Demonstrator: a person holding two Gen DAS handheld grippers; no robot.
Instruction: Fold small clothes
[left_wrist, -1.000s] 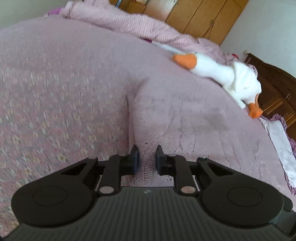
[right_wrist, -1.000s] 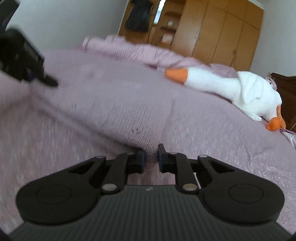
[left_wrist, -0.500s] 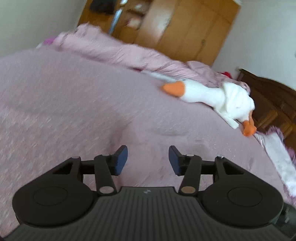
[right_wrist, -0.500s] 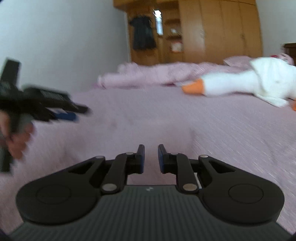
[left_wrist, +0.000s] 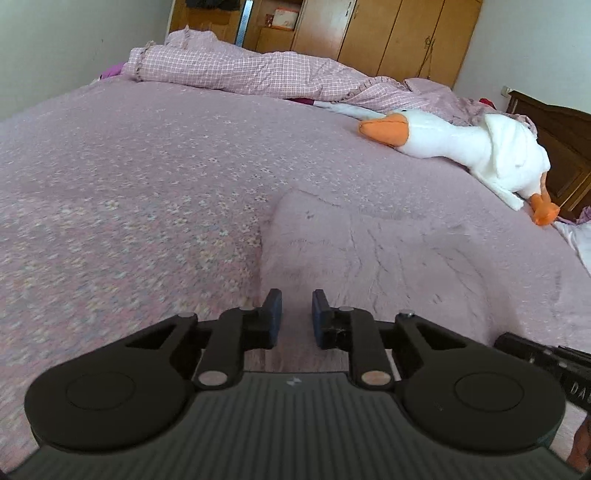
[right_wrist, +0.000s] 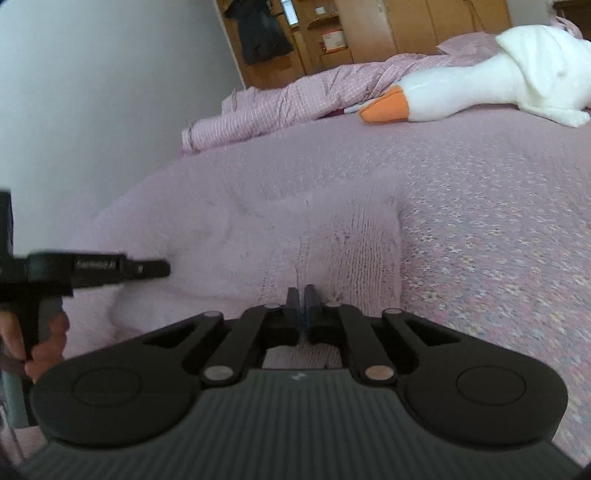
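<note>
Both wrist views low, close; share knit garment (left_wrist: 388, 254).

The pink garment (left_wrist: 388, 258) at lower centre is fuzzy matt knit with ribbed stitching. The bedspread (left_wrist: 129, 177) is flat printed cloth, the duvet (left_wrist: 258, 74) crumpled gingham. The goose toy (left_wrist: 480, 147) is smooth plush. The wardrobe (left_wrist: 388, 29) is satin wood. The left gripper (left_wrist: 296, 314) is matt black plastic with metal pins.

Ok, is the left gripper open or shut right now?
Open. The left gripper shows a clear gap between its fingers, with nothing in it; the pink knit garment lies beyond.
</note>
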